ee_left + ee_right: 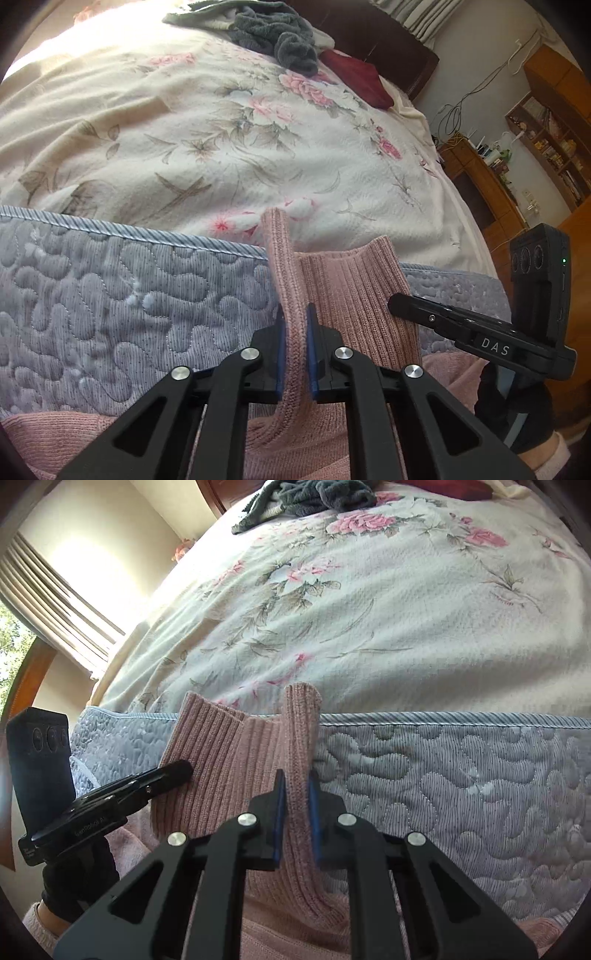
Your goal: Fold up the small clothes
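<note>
**foldfan:** Two grippers, one garment. Both are clamped onto a pink ribbed knit sweater (354,291) hanging in front of the mattress side. The left gripper (294,354) has its blue-padded fingers (280,358) squeezed nearly together on a bunched strip of the knit, and that strip sticks up past the fingertips.

**laundrylurker:** Same deal on the other side? From the right wrist view the right gripper (297,816) pinches its own fold of the pink ribbed knit sweater (236,768), with only the cloth's thickness between the pads.

**foldfan:** Yep. And each camera catches the other tool: in the left view the right one pokes in from the right edge, tip touching the ribbed panel, held by a black-gloved hand (513,402).

**laundrylurker:** Mirror image in mine, another gloved hand (77,871) low on the left. Where's the sweater relative to the bed?

**foldfan:** Held up against the blue-grey quilted mattress (122,306), its top edge about level with the corded seam. The rest drapes down below the grippers, out of frame.

**laundrylurker:** On top of the bed there's a cream floral blanket (369,620), and far back a grey towel heap (273,33) beside a dark red cloth (358,77).

**foldfan:** Wooden shelves (546,140) off to the right too.
</note>
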A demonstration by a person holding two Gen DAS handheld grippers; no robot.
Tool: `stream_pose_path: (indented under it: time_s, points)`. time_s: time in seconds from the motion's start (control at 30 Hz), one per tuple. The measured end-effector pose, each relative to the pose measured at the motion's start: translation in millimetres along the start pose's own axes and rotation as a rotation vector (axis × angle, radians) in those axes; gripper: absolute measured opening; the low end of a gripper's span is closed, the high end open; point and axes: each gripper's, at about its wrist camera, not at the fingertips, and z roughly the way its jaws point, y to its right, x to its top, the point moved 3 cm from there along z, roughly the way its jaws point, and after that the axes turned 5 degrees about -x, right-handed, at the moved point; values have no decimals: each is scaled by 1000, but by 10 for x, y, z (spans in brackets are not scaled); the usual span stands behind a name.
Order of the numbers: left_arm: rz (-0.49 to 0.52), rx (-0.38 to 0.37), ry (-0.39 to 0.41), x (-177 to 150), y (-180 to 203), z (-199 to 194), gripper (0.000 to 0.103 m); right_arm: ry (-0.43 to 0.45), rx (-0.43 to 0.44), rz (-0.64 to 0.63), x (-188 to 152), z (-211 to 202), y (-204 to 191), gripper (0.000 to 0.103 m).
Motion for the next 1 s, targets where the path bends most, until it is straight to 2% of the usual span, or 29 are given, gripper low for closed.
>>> stream_pose_path:
  time_s: [0.13,0.27,0.4,0.57,0.6,0.7,0.77,0.87,0.9,0.97,1.0]
  points:
    - [108,-60,64,-150,230,-406,9,76,78,-51,-188,-461,-97,10]
    - [180,-112,99,-428,327,-765,9,124,101,-141,-497,-877,-193,10]
    - [191,-127,75,-794,263,-910,9,92,75,-218,-894,-991,-272,10]
    - [206,-82,-25,-1340,115,-903,10,10,41,-260,-1471,-930,-279,11]
    - [198,-83,-48,-1439,81,-907,10,-11,27,-263,-1579,-907,-258,14]
    - [172,-67,-96,-1688,-29,-975,10,-70,31,-236,-1837,-887,-164,15]
    - [122,-82,-95,-1776,-98,-1078,11,-79,55,-182,-1924,-946,-102,16]
    - [17,-142,-64,-1760,-110,-1195,27,-78,165,-33,-1908,-1018,-46,33]
    - [-5,-156,-54,-1732,-83,-1204,34,-80,199,20,-1891,-1019,-47,41]
    - [-56,-187,-67,-1685,-29,-1144,46,-102,240,88,-1868,-955,-76,42]
    - [-79,-194,-84,-1673,-2,-1085,47,-124,228,104,-1869,-888,-98,43]
